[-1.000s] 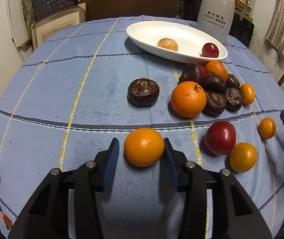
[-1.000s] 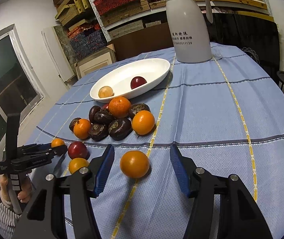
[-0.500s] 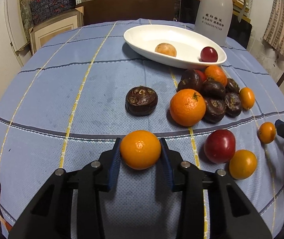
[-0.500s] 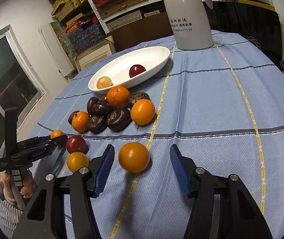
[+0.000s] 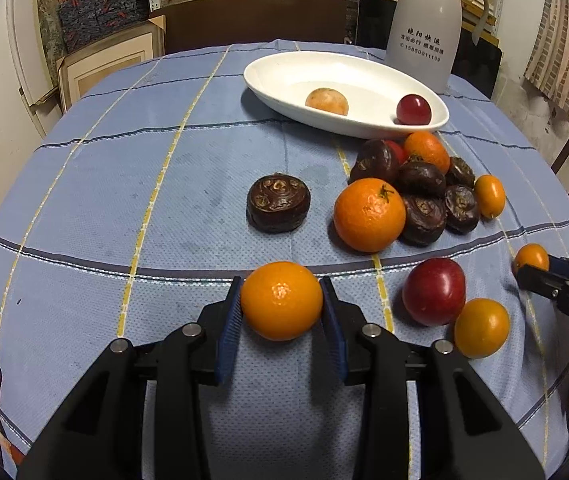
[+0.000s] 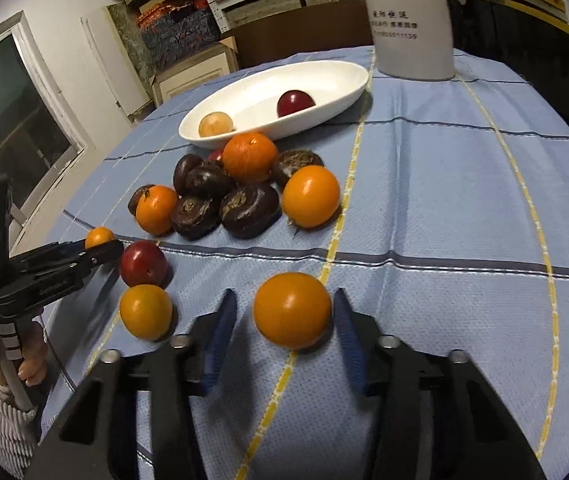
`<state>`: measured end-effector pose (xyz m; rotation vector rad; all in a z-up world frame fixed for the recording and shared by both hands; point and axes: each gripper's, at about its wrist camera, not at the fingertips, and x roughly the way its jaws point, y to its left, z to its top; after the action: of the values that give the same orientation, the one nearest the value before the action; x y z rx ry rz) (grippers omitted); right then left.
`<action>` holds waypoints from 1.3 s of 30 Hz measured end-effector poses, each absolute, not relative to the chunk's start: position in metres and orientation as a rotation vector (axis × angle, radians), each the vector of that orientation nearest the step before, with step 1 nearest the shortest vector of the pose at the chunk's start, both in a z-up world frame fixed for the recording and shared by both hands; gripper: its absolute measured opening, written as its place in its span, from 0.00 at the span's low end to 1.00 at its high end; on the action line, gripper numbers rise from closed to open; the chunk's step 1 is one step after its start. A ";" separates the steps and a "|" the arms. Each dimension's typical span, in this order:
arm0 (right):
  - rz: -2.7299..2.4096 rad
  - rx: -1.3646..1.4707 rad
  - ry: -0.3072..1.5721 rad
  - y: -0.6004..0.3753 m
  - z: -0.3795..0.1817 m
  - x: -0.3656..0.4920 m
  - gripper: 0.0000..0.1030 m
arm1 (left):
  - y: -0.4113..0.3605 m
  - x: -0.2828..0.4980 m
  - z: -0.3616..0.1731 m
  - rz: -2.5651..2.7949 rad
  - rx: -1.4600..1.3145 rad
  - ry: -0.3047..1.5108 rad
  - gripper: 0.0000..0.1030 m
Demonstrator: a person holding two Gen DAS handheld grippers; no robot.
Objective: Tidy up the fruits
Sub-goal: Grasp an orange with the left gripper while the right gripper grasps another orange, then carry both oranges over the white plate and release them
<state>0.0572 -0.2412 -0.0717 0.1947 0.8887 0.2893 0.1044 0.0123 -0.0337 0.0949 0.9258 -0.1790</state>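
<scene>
Here, low in the left wrist frame, the left gripper [image 5: 281, 312] pinches a smooth round orange [image 5: 281, 300] between its blue pads on the blue checked tablecloth [image 5: 84, 200]. Low in the right wrist frame, the right gripper [image 6: 284, 320] is closing around a second orange [image 6: 292, 310]; gaps show on both sides. The white oval dish [image 5: 284, 72] at upper centre holds two fruits: one pale tan, one dark red.

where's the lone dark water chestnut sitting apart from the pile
In the left wrist view, the dark brown water chestnut lies mid-table, alone, left of the big stemmed orange tangerine.
</scene>
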 end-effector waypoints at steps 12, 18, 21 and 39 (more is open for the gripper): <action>0.326 0.275 0.821 -0.262 -0.030 0.054 0.36 | 0.010 0.122 0.008 -0.188 0.066 0.865 0.36; 0.301 0.230 0.763 -0.261 0.027 0.098 0.36 | -0.011 0.182 0.043 -0.212 0.049 0.842 0.36; 0.310 0.269 0.775 -0.254 0.025 0.141 0.36 | -0.021 0.219 0.042 -0.206 0.042 0.864 0.35; 0.289 0.306 0.811 -0.232 -0.018 0.267 0.48 | -0.032 0.317 0.000 -0.201 0.032 0.934 0.48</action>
<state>0.2671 -0.2318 -0.0184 0.3063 0.8109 0.2887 0.3167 -0.0315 -0.0004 0.0324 0.9338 -0.2011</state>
